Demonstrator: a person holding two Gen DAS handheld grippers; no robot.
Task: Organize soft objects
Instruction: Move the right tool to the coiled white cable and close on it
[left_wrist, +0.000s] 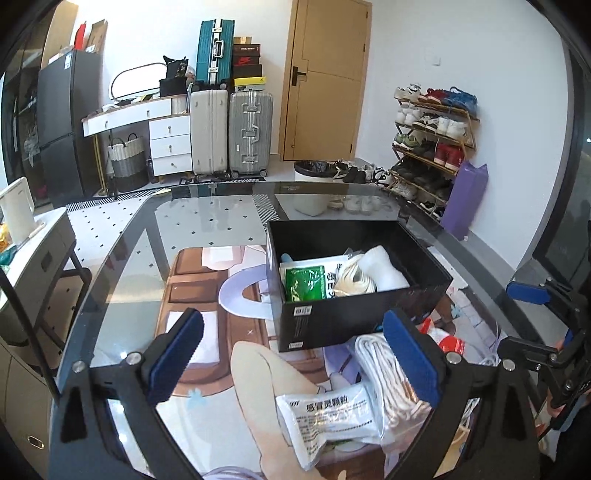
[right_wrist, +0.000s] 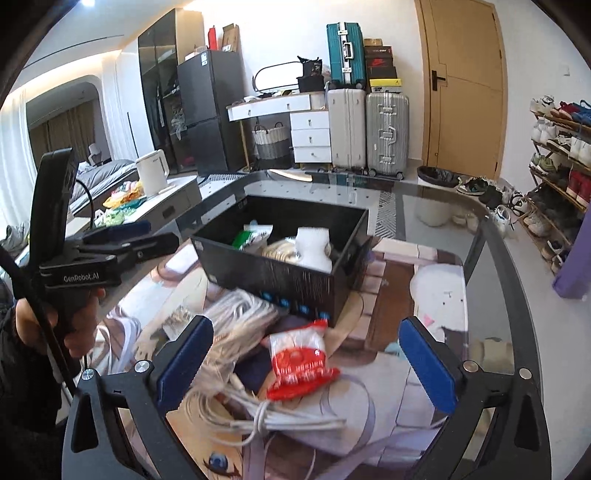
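Note:
A black box stands on the glass table. It holds a green packet, a cream cord coil and a white roll. In front of it lie a white medicine pouch, white rope bundles and a red-and-white packet. My left gripper is open and empty above the pouch and rope. My right gripper is open and empty, with the red packet between its fingers on the table. The left gripper also shows at the left of the right wrist view.
The glass table lies over a printed rug. A side table with a white kettle stands to the left. Suitcases, a trash bin and a shoe rack stand beyond the far edge.

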